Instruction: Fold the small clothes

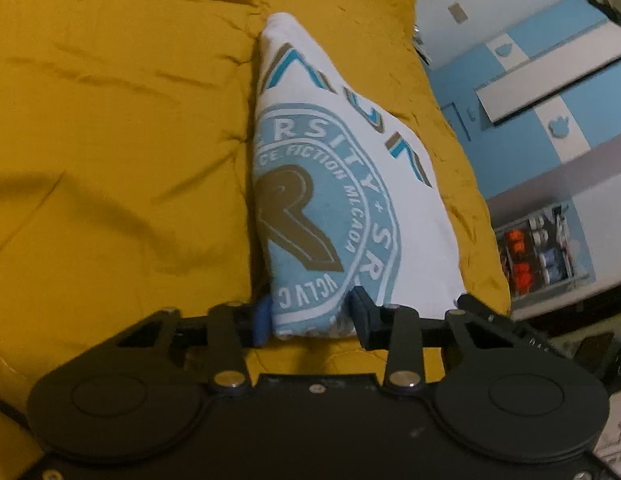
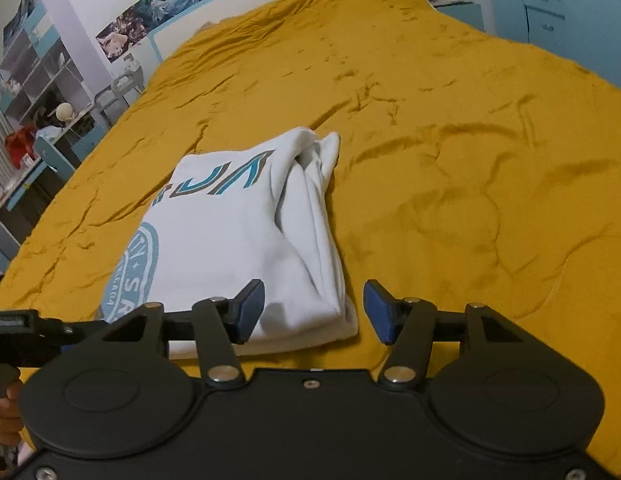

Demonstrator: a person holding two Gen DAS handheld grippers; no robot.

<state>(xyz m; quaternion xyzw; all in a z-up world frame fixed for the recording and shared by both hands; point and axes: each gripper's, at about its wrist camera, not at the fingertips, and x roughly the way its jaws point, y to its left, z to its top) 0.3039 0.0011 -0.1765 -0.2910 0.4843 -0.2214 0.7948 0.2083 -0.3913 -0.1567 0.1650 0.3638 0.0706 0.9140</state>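
Observation:
A folded white shirt (image 1: 330, 200) with a round light-blue emblem lies flat on a mustard-yellow bed cover (image 1: 110, 120). My left gripper (image 1: 310, 316) stands partly open at the shirt's near edge. The cloth shows between its blue pads, and the right finger lies over the unwrinkled fabric. In the right wrist view the same shirt (image 2: 238, 232) shows its rolled, folded side. My right gripper (image 2: 314, 312) is open around the shirt's near right corner. Its left pad is over the cloth and a gap of bed cover (image 2: 470, 160) shows beside its right pad.
The bed's right edge drops toward a blue-and-white wardrobe (image 1: 550, 80) and a small shelf of boxes (image 1: 542, 248). Open shelves and a desk (image 2: 42, 92) stand to the bed's left, with posters (image 2: 150, 20) on the far wall. A person's hand (image 2: 2, 420) shows at bottom left.

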